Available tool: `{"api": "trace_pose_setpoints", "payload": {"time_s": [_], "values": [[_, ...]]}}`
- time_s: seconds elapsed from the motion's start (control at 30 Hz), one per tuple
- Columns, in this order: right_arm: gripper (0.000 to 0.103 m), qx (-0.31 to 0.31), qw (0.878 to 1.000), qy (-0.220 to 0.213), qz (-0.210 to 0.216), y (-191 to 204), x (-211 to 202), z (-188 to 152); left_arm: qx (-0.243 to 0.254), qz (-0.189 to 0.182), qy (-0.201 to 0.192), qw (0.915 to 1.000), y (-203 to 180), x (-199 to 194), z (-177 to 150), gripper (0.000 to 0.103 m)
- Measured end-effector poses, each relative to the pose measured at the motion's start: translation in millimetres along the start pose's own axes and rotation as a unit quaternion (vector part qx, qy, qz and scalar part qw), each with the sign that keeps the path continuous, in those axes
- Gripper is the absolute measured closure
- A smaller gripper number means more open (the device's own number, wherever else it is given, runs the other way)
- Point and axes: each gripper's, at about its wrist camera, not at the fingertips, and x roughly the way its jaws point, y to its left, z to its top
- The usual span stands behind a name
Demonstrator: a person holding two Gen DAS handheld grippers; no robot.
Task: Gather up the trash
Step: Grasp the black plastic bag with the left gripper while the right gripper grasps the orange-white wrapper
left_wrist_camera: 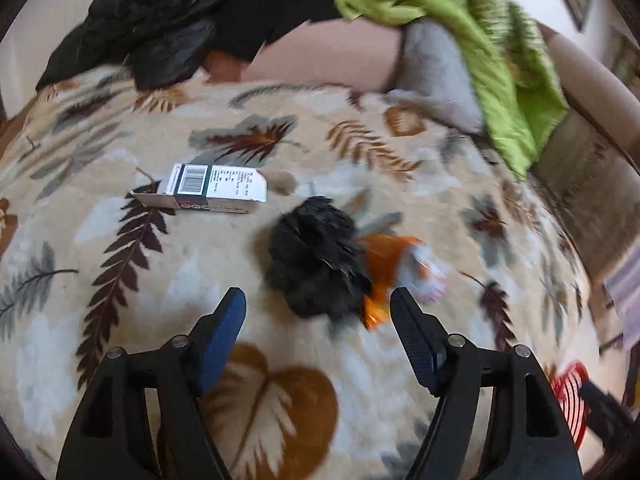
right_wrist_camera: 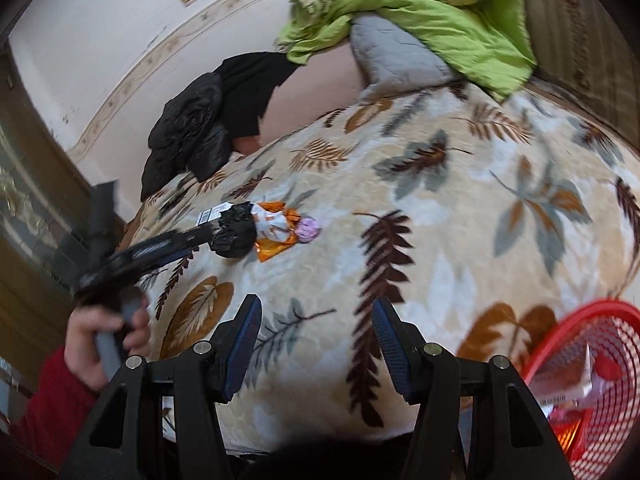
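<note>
Trash is lying ahead of you: a black crumpled bag (left_wrist_camera: 316,258) is sitting just beyond your left gripper (left_wrist_camera: 318,306) fingers. Both grippers' fingers are standing open and empty, your right gripper (right_wrist_camera: 316,316) hovering over the bed (right_wrist_camera: 460,240).

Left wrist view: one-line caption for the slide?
Open left gripper above a leaf-print blanket, nearing a crumpled black bag and orange wrapper; small carton beyond.

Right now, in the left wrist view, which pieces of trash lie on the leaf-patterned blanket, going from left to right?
White cardboard box with a barcode → crumpled black plastic bag → orange foil wrapper → small pale purple-and-white crumpled piece. The last three touch one another; the box lies apart.
</note>
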Motion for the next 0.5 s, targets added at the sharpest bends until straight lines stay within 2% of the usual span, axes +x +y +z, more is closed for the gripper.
{"api": "trace_pose_setpoints", "payload": {"time_s": [0.13, 0.2, 0.23, 0.27, 0.37, 0.5], "values": [[0.041, -0.023, 1.0, 0.005, 0.003, 9, 15, 11, -0.005, -0.006, 0.034, 0.9994, 0, 43, 15, 0.029], [0.041, -0.032, 0.999, 0.009, 0.006, 13, 24, 17, -0.007, 0.018, 0.036, 0.9991, 0, 60, 16, 0.029], [0.041, -0.038, 0.999, 0.01, 0.006, 16, 30, 20, -0.013, 0.022, 0.034, 0.9991, 3, 64, 16, 0.034], [0.041, -0.043, 0.999, 0.012, 0.008, 18, 35, 23, -0.018, 0.019, 0.033, 0.9991, 6, 66, 15, 0.045], [0.041, -0.066, 0.998, 0.018, 0.013, 28, 55, 33, -0.025, 0.002, 0.02, 0.9995, 16, 62, 11, 0.051], [0.041, -0.093, 0.995, 0.029, 0.017, 46, 95, 49, -0.013, 0.01, 0.003, 0.9999, 22, 40, 2, 0.052]]}}
